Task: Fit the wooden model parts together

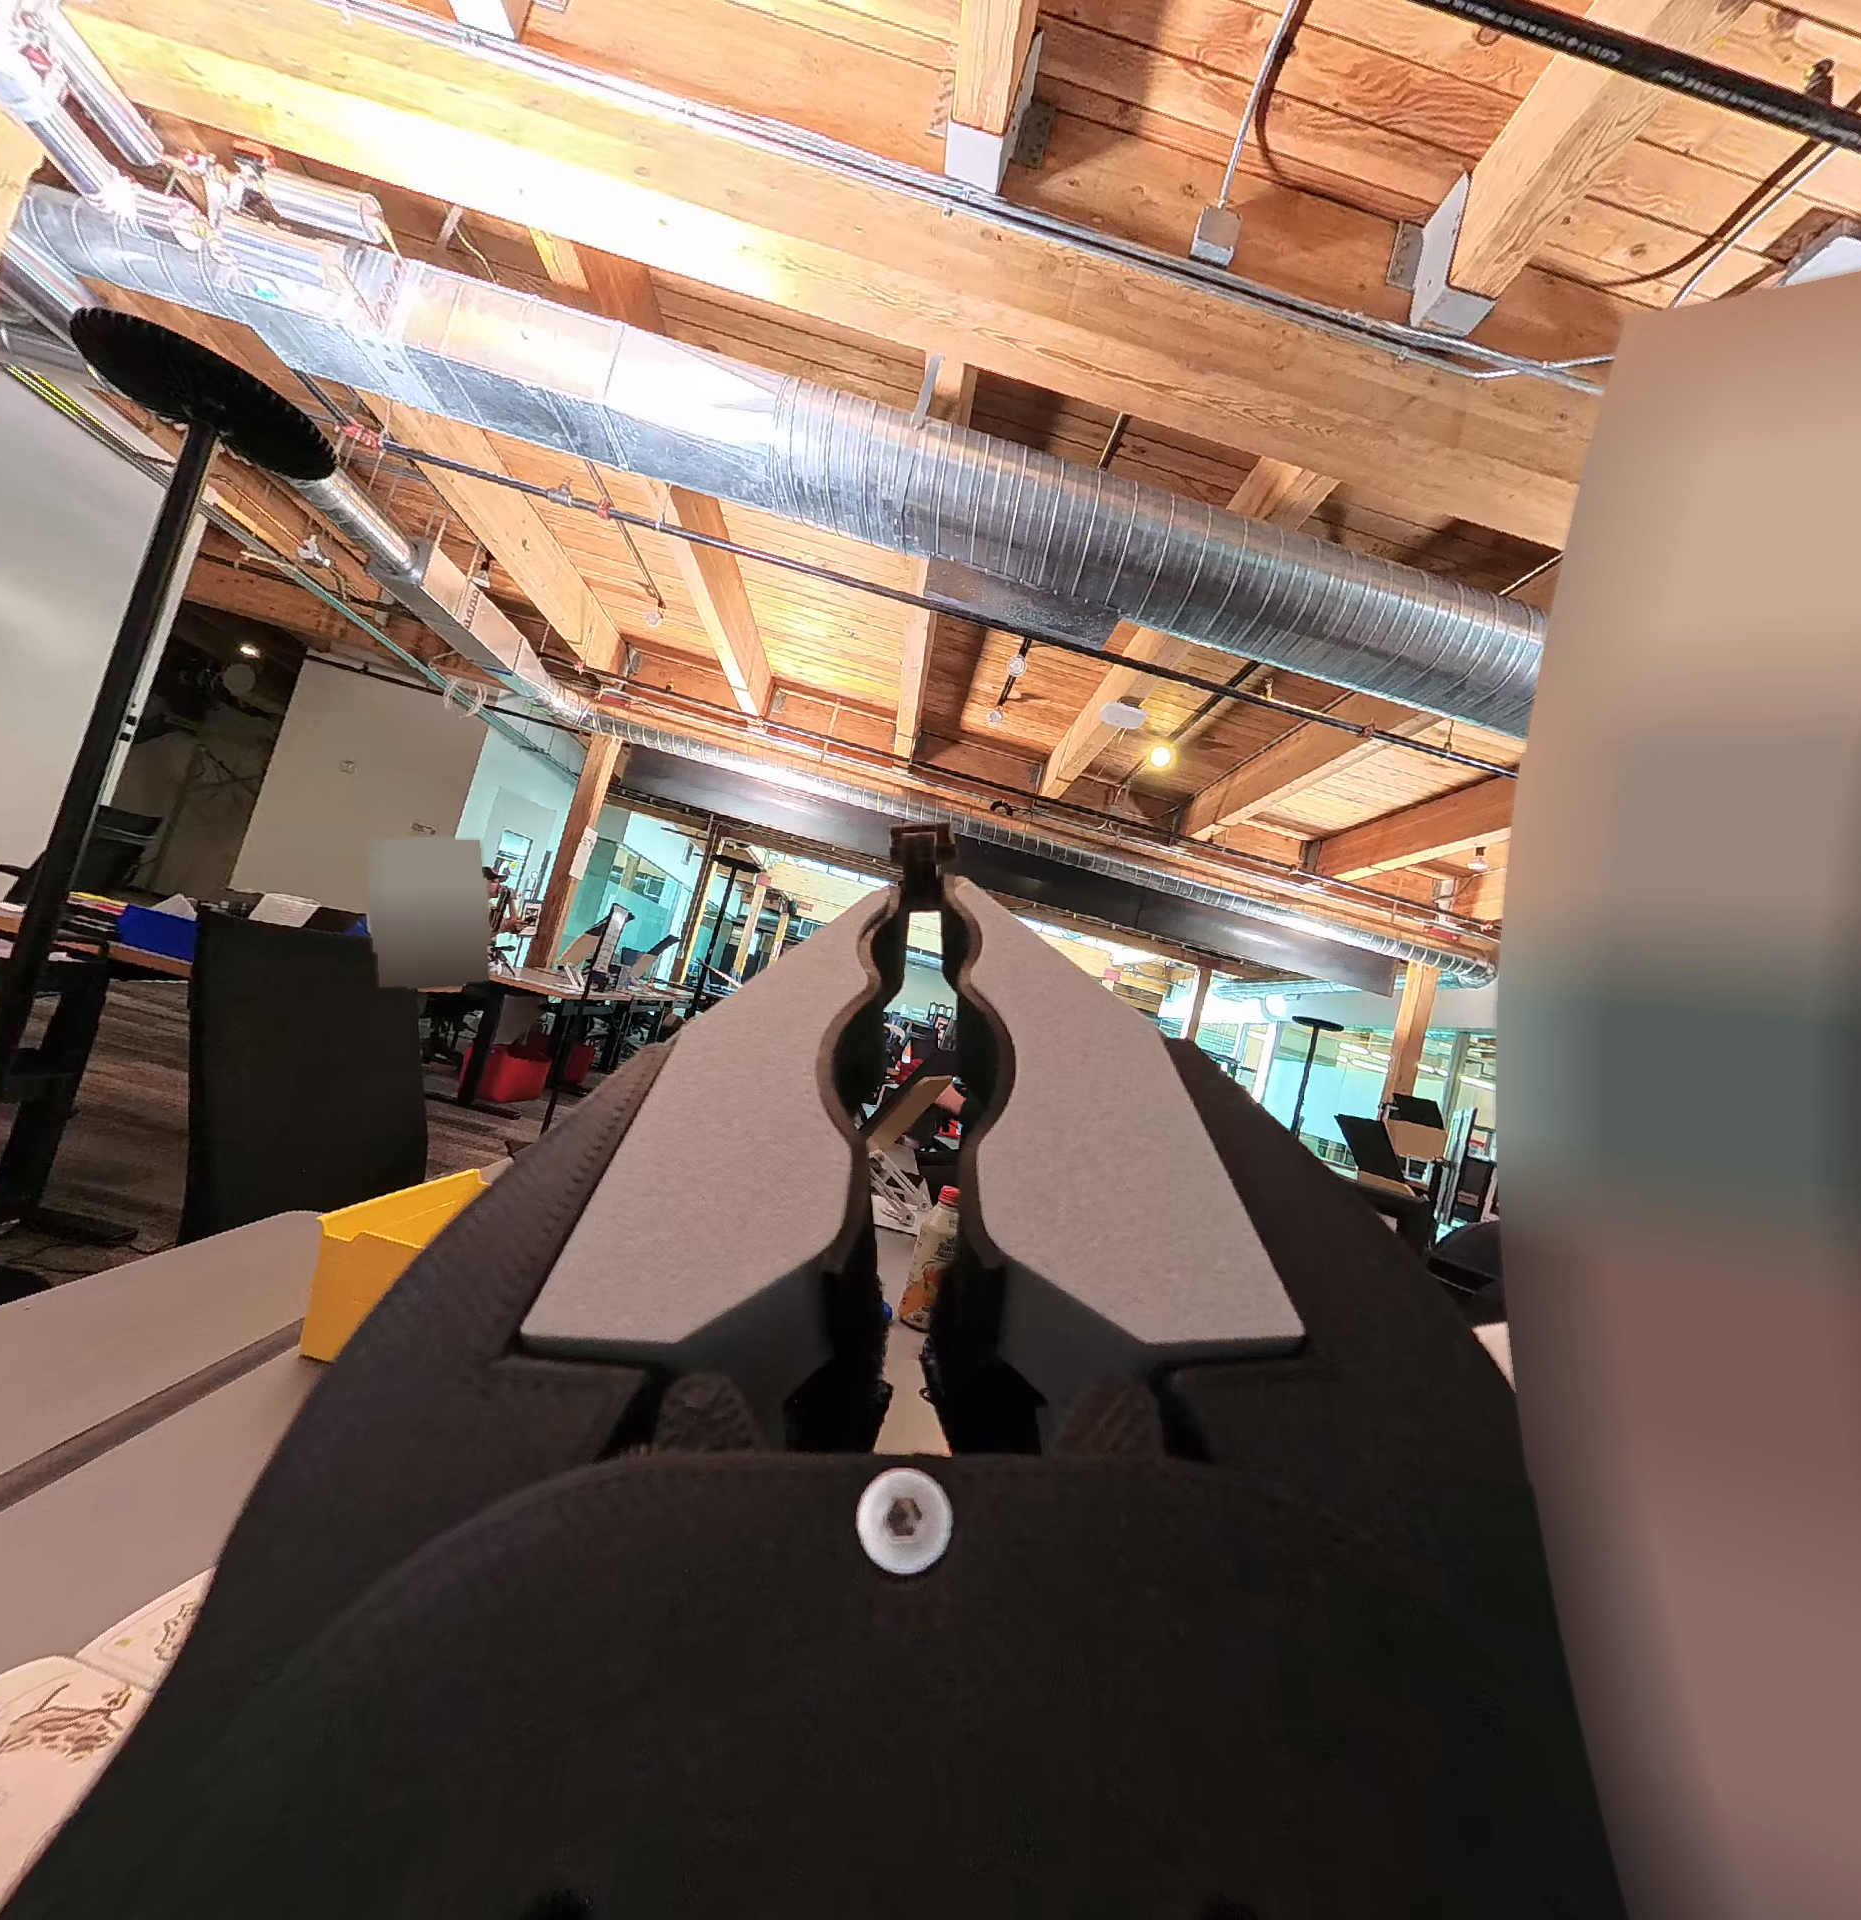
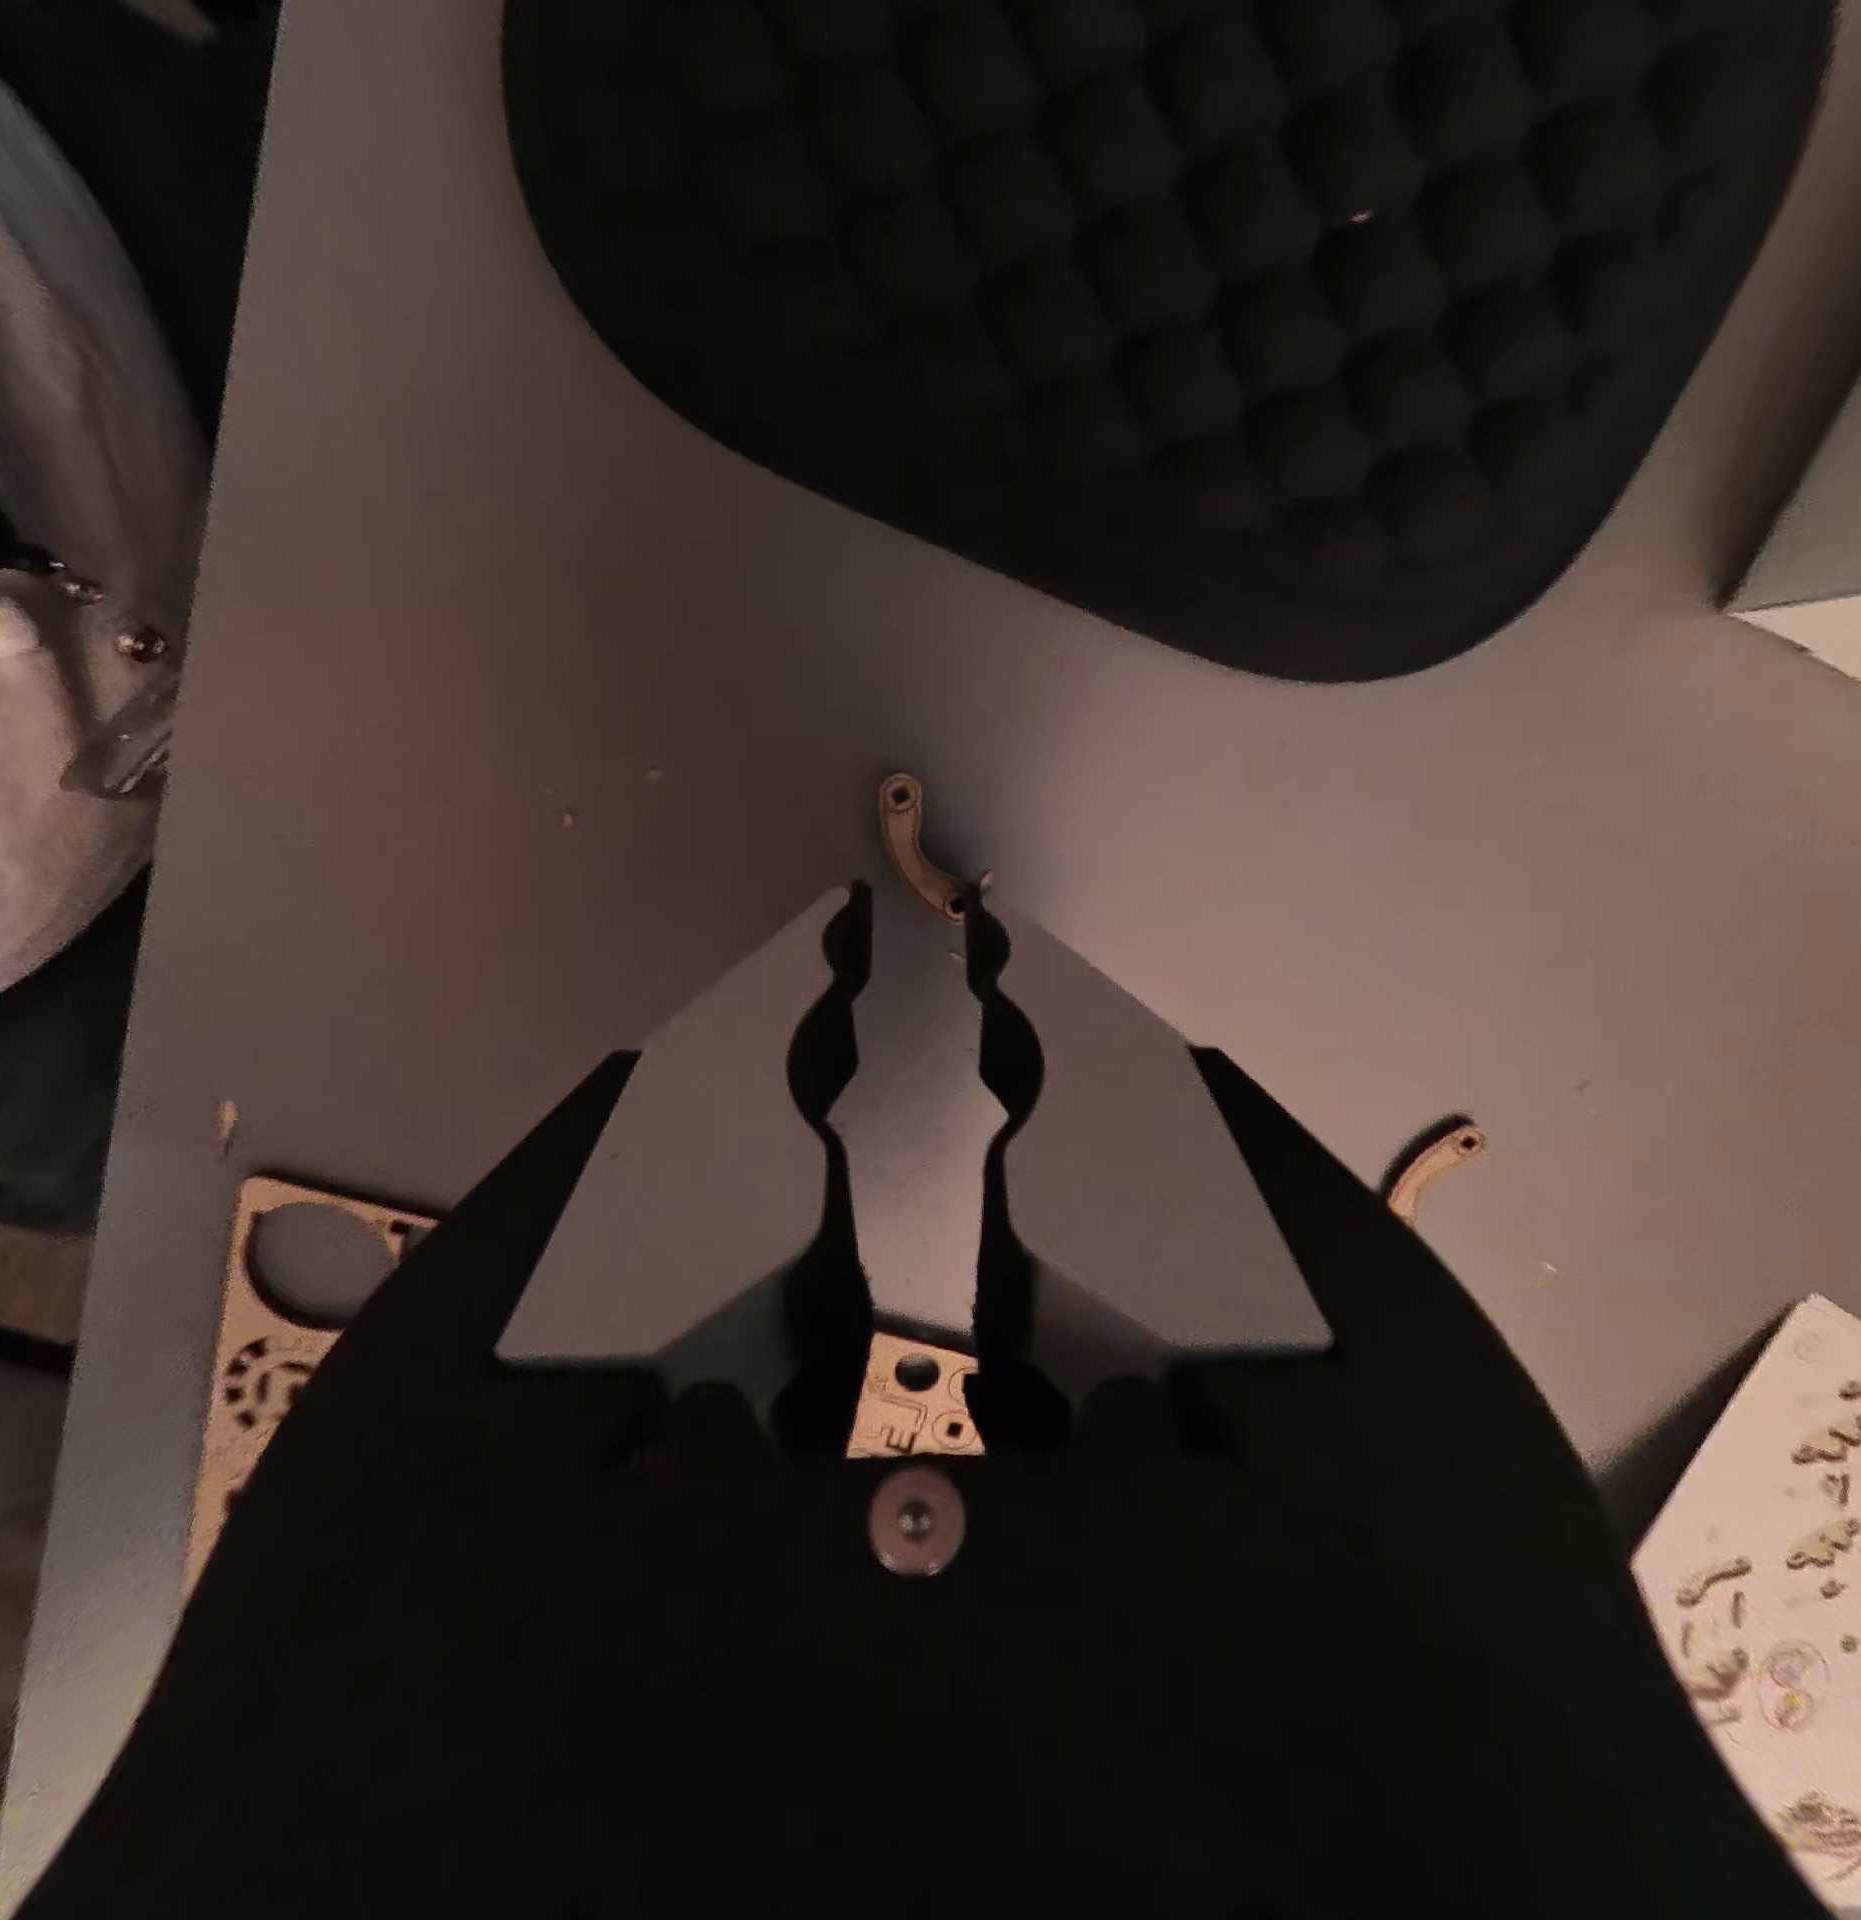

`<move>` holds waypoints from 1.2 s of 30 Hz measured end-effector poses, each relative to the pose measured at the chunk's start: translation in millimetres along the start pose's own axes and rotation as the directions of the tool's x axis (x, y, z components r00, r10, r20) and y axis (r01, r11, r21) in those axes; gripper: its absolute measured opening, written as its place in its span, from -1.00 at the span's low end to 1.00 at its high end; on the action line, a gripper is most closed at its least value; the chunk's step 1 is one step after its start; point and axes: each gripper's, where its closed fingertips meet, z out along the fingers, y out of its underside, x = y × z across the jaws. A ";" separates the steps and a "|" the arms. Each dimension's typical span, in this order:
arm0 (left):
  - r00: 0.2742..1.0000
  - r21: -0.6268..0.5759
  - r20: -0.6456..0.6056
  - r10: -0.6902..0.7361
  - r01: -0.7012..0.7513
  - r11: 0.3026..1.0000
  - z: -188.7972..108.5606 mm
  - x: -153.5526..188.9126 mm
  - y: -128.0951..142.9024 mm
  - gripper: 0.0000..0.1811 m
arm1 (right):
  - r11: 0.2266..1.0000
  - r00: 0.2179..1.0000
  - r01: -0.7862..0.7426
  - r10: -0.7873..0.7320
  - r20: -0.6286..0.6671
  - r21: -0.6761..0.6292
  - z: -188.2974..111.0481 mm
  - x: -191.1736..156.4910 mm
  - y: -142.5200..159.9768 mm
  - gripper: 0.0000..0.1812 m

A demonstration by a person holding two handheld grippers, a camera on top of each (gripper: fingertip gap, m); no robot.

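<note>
My left gripper (image 1: pixel 921 883) points up toward the ceiling, above the grey table (image 1: pixel 126 1340). It is shut on a small dark wooden part (image 1: pixel 921 844) that sticks out past the fingertips. My right gripper (image 2: pixel 915 899) looks straight down at the table (image 2: pixel 490 727) with its jaws a little apart and empty. A small curved wooden piece (image 2: pixel 913 847) lies flat just ahead of the tips, its lower end at the right fingertip (image 2: pixel 973 902). A second curved piece (image 2: pixel 1437 1166) lies to the right. A punched wooden parts sheet (image 2: pixel 282 1299) lies under the gripper at the lower left.
A black egg-crate foam pad (image 2: pixel 1165 312) covers the table's far side. A printed instruction sheet (image 2: pixel 1788 1579) lies at the lower right and also shows in the left wrist view (image 1: pixel 53 1714). A yellow bin (image 1: pixel 375 1257) and a bottle (image 1: pixel 931 1268) stand on the table. The grippers' ends are close to 40 cm from one another.
</note>
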 end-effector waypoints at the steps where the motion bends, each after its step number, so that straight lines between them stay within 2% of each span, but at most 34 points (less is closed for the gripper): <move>1: 1.000 0.000 0.000 0.000 0.000 1.000 0.1 -0.1 0.1 -0.97 | 1.000 0.999 0.016 -0.015 -0.033 0.024 -0.1 2.9 0.2 -0.82; 4: 1.000 -0.004 0.004 -0.003 0.003 1.000 1.0 -1.6 1.8 -0.97 | 0.993 0.994 0.069 -0.061 -0.089 0.091 2.1 7.8 -2.7 -0.82; 8: 1.000 -0.013 0.007 -0.010 0.010 1.000 2.5 -3.0 5.6 -0.97 | 0.997 0.997 -0.042 0.046 -0.069 0.057 -0.4 9.4 6.6 -0.81; 12: 1.000 -0.019 0.003 -0.007 0.007 1.000 4.2 -2.5 7.2 -0.97 | 0.995 0.996 -0.093 0.093 -0.003 0.046 -4.4 -9.8 15.0 -0.83; 16: 1.000 -0.020 0.007 -0.019 0.019 1.000 4.8 -6.1 8.9 -0.97 | 0.991 0.989 0.017 0.002 -0.146 0.131 -9.5 8.7 4.5 -0.81; 22: 1.000 -0.043 0.014 -0.026 0.026 0.999 8.2 -8.9 17.5 -0.97 | 0.989 0.994 0.073 -0.062 -0.092 0.126 0.8 7.8 -0.2 -0.81; 26: 0.999 -0.049 0.021 -0.036 0.037 0.998 8.9 -13.2 20.7 -0.97 | 0.994 0.996 -0.019 0.027 -0.081 0.105 -2.0 5.5 5.7 -0.85; 30: 0.998 -0.053 0.032 -0.060 0.062 0.997 9.7 -19.9 25.3 -0.97 | 0.989 0.985 -0.095 0.110 -0.135 0.112 -3.7 0.9 10.1 -0.90; 36: 0.997 -0.076 0.040 -0.059 0.062 0.995 13.0 -18.7 34.0 -0.97 | 0.959 0.955 -0.252 0.268 -0.124 0.132 -5.6 -21.6 12.4 -0.90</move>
